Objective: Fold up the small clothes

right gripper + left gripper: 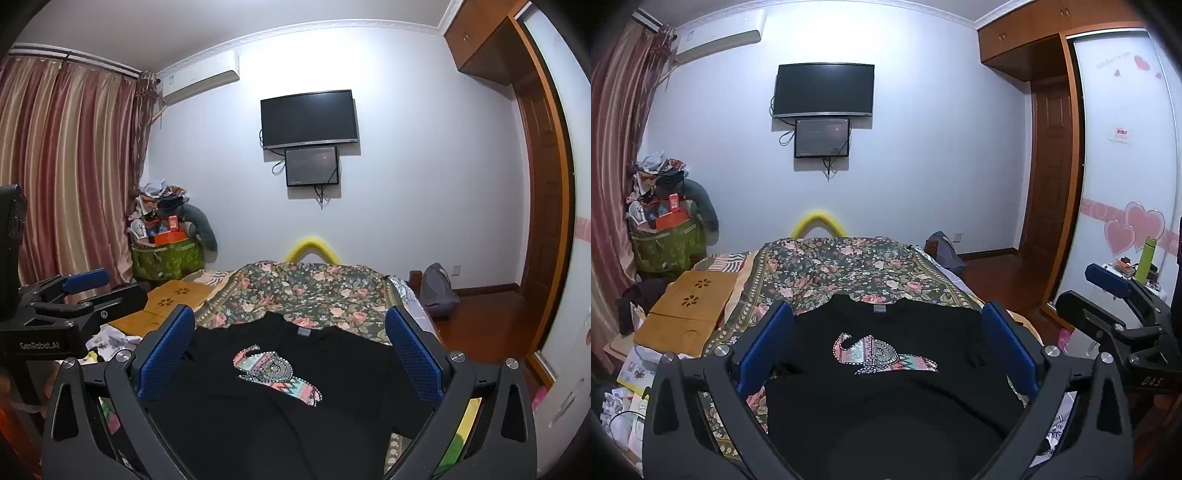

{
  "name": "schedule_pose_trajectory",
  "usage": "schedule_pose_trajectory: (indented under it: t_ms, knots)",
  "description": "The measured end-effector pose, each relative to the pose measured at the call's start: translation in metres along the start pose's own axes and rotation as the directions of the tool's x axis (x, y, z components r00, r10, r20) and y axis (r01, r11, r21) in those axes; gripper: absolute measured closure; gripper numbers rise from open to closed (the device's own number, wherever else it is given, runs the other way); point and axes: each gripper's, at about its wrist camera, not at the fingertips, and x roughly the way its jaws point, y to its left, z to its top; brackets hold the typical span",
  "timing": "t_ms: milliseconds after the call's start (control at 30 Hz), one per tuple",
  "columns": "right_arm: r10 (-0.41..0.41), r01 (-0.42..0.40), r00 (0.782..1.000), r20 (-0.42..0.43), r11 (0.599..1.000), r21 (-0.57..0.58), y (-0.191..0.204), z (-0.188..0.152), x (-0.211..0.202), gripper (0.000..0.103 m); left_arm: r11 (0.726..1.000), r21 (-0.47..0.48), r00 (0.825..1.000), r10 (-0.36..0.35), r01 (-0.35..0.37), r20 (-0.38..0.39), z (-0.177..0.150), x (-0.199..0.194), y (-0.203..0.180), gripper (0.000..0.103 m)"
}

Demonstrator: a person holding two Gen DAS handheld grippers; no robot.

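Shirt (pixel 886 387) lies flat on floral bedspread (pixel 849 266) facing wall television (pixel 824 89).

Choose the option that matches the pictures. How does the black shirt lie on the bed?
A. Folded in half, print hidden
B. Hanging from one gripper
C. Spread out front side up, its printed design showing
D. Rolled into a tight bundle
C: the black shirt lies spread on the floral bedspread with its printed design facing up, and both grippers' jaws are open, holding nothing.
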Motion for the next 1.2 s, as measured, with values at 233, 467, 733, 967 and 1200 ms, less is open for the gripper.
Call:
schedule_pose_trajectory:
  t_ms: [233,467,733,967,1200]
  knots:
    - [-0.006,0.006,1.0,-0.003,1.0,-0.002,-0.002,0.002,0.0,0.001,1.0,-0.014,1.0,-0.002,0.002,-0.013,-0.003,0.002,0.0,0.0]
    - [-0.013,0.013,1.0,-0.006,1.0,-0.002,-0.001,-0.011,0.006,0.001,1.0,-0.026,1.0,-0.007,0.007,-0.019,-0.002,0.003,0.007,0.0]
    - [-0.015,0.015,1.0,-0.022,1.0,0.008,-0.003,-0.003,0.006,0.001,1.0,-0.028,1.0,-0.008,0.008,-0.021,-0.004,0.006,0.012,0.0]
    - [-0.015,0.016,1.0,-0.024,1.0,0.011,-0.004,-0.005,0.007,0.001,1.0,-0.024,1.0,-0.008,0.008,-0.023,-0.009,0.01,0.014,0.0]
    - [-0.019,0.019,0.999,-0.028,1.0,0.022,-0.006,-0.006,0.006,0.001,1.0,-0.021,1.0,-0.004,0.003,-0.022,-0.008,0.011,0.013,0.0]
